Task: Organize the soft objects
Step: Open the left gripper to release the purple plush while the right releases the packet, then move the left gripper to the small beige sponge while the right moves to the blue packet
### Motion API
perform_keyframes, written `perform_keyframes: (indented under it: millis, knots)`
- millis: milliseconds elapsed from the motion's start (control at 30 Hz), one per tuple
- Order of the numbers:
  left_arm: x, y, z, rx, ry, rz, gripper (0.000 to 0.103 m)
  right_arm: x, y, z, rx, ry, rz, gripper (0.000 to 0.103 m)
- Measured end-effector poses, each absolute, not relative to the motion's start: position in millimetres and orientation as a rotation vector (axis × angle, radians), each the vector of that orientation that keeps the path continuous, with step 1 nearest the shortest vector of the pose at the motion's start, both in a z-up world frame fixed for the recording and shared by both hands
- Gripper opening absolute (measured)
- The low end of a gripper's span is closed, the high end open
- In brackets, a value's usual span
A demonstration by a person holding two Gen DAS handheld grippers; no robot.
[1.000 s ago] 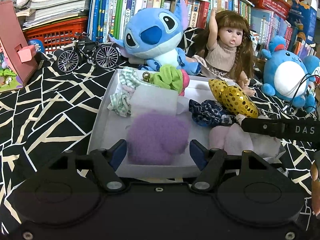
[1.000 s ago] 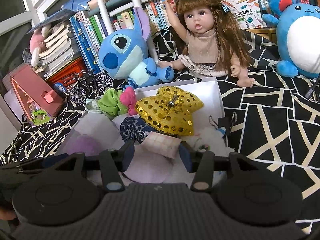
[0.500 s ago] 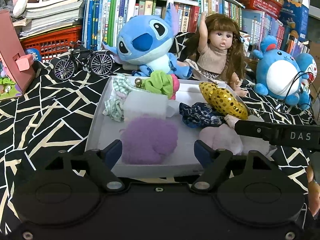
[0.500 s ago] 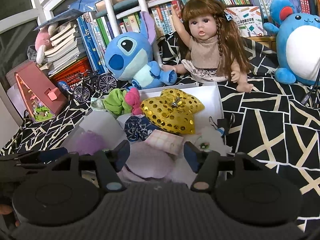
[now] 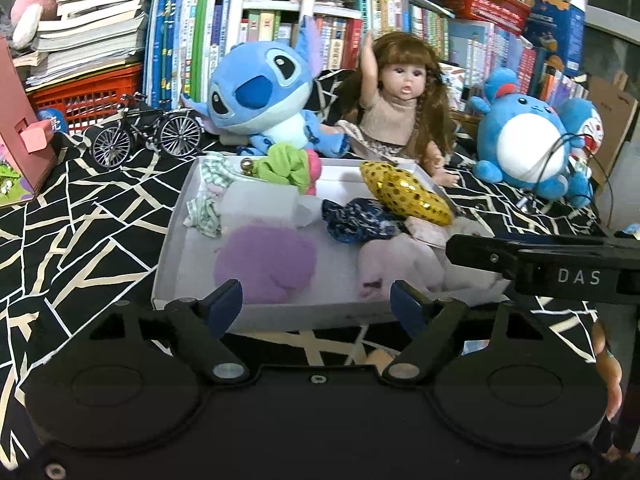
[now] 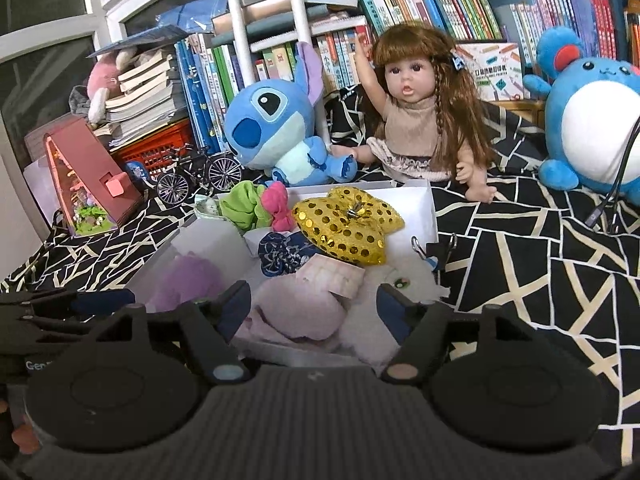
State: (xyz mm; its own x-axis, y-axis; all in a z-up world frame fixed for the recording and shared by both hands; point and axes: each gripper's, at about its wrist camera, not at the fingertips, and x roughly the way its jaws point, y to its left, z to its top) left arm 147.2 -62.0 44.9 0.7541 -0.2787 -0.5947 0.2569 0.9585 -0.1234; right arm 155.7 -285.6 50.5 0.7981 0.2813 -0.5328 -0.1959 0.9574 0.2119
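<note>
Both soft pieces now lie loose in the shallow white cardboard tray [image 5: 176, 216]: the fluffy lilac pompom [image 5: 266, 264] just ahead of our left tool [image 5: 316, 302], and the pale pink crumpled cloth [image 6: 296, 312] just ahead of our right tool [image 6: 314, 306]. A second ago each tool stood closer around its piece; both have since drawn back towards us and widened. We read that as two placements finished, with the next soft thing to be chosen. The jaws of both tools are opening and hold nothing; no pad presses on anything. Beyond them in the tray sit a gold sequinned bow [image 6: 348, 224] and a lime green scrunchie [image 5: 282, 166], on the black patterned cloth [image 6: 520, 264].
</note>
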Motion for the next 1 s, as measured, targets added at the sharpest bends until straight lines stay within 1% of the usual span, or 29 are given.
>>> perform_keyframes:
  millis: [400, 500, 700, 800, 867, 933, 1000]
  knots:
    - [114, -66, 45, -0.01, 0.661, -0.375, 0.08, 121, -297, 49, 0.088, 0.549, 0.234, 0.085]
    - [107, -68, 42, 0.009, 0.672, -0.401, 0.08, 115, -299, 45, 0.06, 0.551, 0.221, 0.087]
    - [101, -76, 27, 0.045, 0.693, -0.406, 0.079, 107, -302, 32, 0.044, 0.573, 0.204, 0.087]
    - [101, -79, 20, 0.049, 0.71, -0.411, 0.076, 107, -305, 25, 0.058, 0.589, 0.197, 0.088]
    - [103, -80, 16, 0.048, 0.721, -0.414, 0.071, 107, -307, 21, 0.07, 0.599, 0.193, 0.088]
    - [104, -82, 12, 0.046, 0.731, -0.415, 0.07, 107, -308, 17, 0.075, 0.607, 0.191, 0.088]
    - [107, -83, 10, 0.04, 0.744, -0.42, 0.066, 107, -308, 14, 0.076, 0.614, 0.191, 0.089]
